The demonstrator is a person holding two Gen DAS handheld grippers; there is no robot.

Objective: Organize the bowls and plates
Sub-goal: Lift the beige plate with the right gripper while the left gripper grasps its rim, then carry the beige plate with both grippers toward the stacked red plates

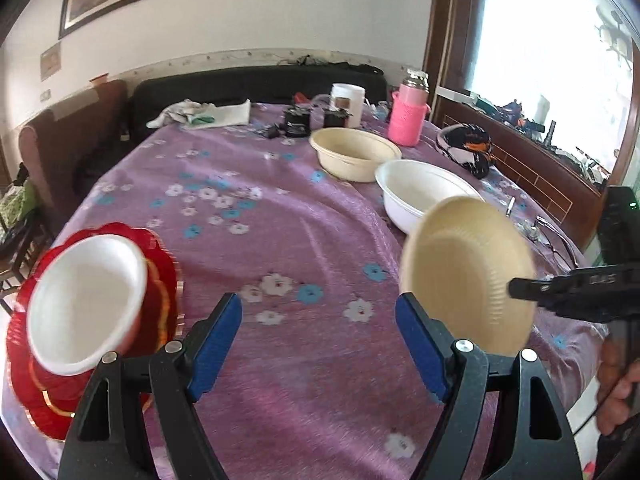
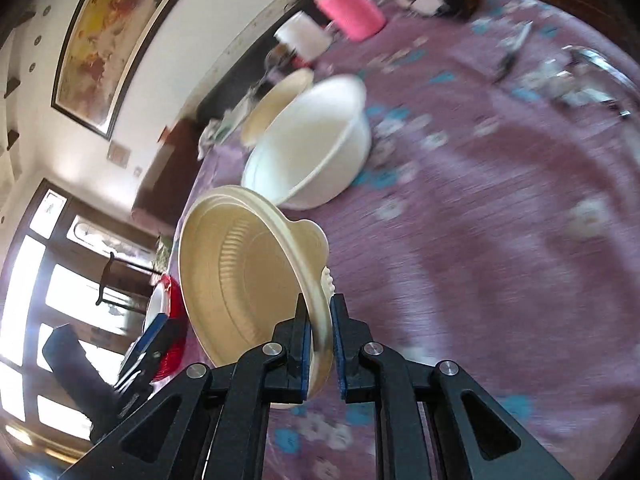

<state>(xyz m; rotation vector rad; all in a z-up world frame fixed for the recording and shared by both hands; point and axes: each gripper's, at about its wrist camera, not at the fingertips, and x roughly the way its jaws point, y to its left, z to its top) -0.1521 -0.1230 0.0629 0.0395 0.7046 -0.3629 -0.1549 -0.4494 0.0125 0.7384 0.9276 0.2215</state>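
Note:
My right gripper (image 2: 320,316) is shut on the rim of a small beige bowl (image 2: 248,280) and holds it tilted above the purple tablecloth. The bowl also shows in the left wrist view (image 1: 464,276), with the right gripper (image 1: 520,288) at its right rim. My left gripper (image 1: 318,308) is open and empty over the cloth. A white bowl (image 1: 86,304) sits on a stack of red scalloped plates (image 1: 160,292) at the left. A large white bowl (image 1: 420,192) (image 2: 312,148) and a large beige bowl (image 1: 354,152) (image 2: 276,100) stand further back.
A pink flask (image 1: 408,116) (image 2: 348,4), a white jar (image 1: 347,102), dark small items, a folded cloth (image 1: 200,114) and a black-orange bag (image 1: 466,148) lie at the table's far side. A pen and metal bits (image 2: 580,80) lie at the right.

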